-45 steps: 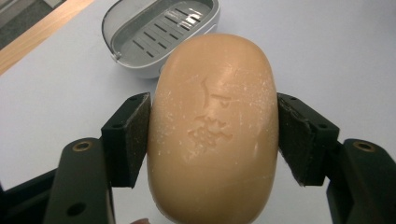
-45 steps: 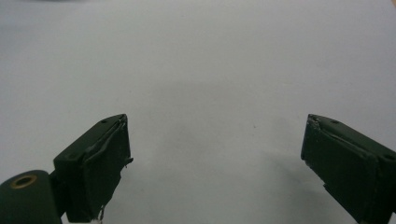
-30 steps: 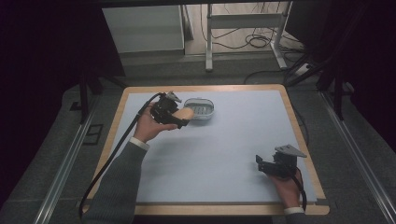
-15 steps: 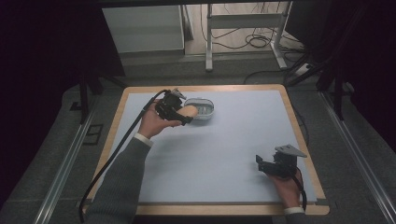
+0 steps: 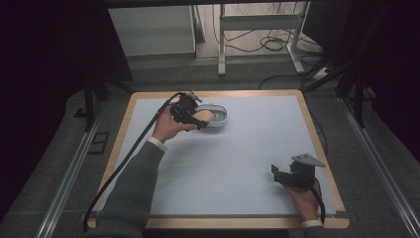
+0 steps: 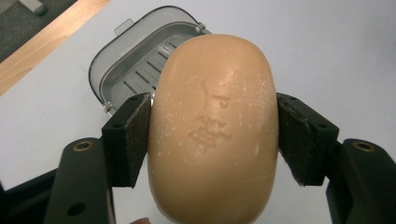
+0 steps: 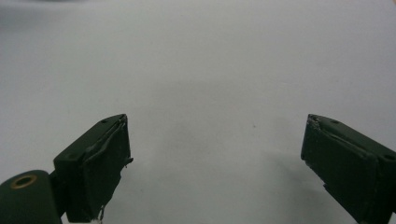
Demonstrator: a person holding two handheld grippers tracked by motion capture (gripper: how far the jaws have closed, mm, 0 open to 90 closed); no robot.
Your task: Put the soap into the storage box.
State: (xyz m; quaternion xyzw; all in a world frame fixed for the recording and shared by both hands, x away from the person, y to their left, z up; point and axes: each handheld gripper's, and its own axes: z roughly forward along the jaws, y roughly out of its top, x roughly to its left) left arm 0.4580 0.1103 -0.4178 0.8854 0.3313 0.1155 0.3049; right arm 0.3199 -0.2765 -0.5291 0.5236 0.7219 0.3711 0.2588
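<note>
left gripper (image 6: 212,135) is clamped on a tan oval soap bar (image 6: 212,130), pads pressing both long sides, no slack visible. the bar hangs over the near edge of the grey soap dish (image 6: 135,60), above the slotted drain insert, not resting in it. in the high view the soap bar (image 5: 202,117) sits at the dish's left rim, the soap dish (image 5: 218,121) at the far-left part of the pale blue mat (image 5: 247,148). bar carries an embossed mark, a grape-cluster-like relief under some lines; no readable lettering. right gripper (image 7: 215,154) has its jaws wide apart, nothing between them, bare mat below; it sits near the mat's front-right corner (image 5: 292,174), well apart from the dish.
</note>
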